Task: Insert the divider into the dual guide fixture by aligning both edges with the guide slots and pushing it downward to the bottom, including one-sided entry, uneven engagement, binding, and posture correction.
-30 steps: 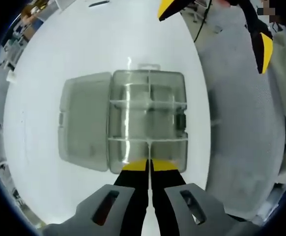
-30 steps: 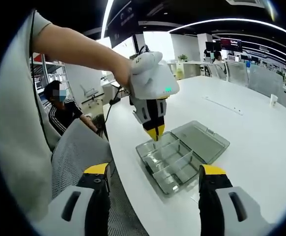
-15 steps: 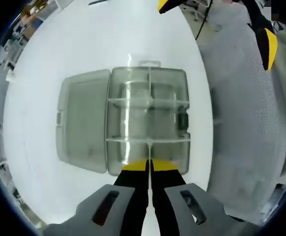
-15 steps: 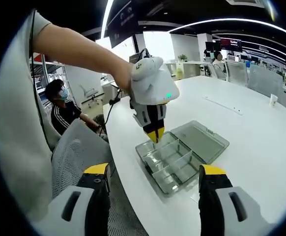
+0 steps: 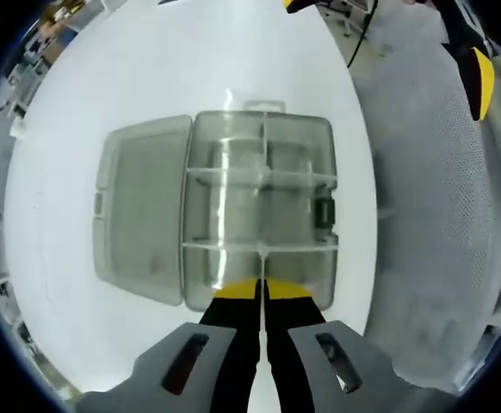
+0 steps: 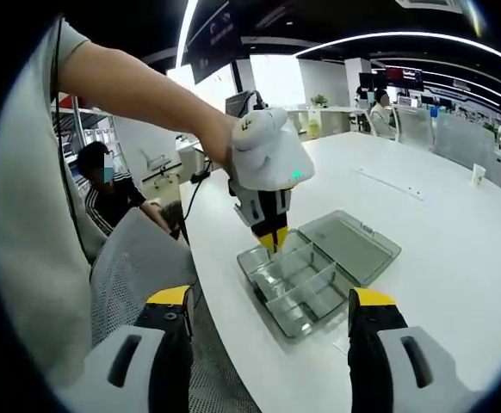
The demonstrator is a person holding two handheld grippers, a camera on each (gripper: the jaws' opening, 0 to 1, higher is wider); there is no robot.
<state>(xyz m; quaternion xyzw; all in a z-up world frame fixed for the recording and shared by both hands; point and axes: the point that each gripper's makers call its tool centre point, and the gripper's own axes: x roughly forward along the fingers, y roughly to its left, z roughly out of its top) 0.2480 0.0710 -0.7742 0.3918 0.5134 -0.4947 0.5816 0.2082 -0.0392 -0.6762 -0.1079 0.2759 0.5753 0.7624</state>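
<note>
While pinched edge-on in the left gripper (image 5: 261,291) above the box (image 5: 259,211) near the table (image 5: 147,69) edge, thin clear divider (image 5: 261,255): light, slippery, flexible; grip top edge centrally. Right gripper (image 6: 268,301) wide, empty.

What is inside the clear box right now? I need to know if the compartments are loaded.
The clear box holds crossing dividers and one small dark object. The left gripper covers its near edge.

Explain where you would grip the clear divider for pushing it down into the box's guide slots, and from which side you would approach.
Grip the divider by its top edge, at the middle, coming straight down from above, as the left gripper does. It is a thin upright plate, so pinching its two flat faces fits closed jaws, and a central hold should load both ends evenly. The organizer box lies open, lid folded aside.
</note>
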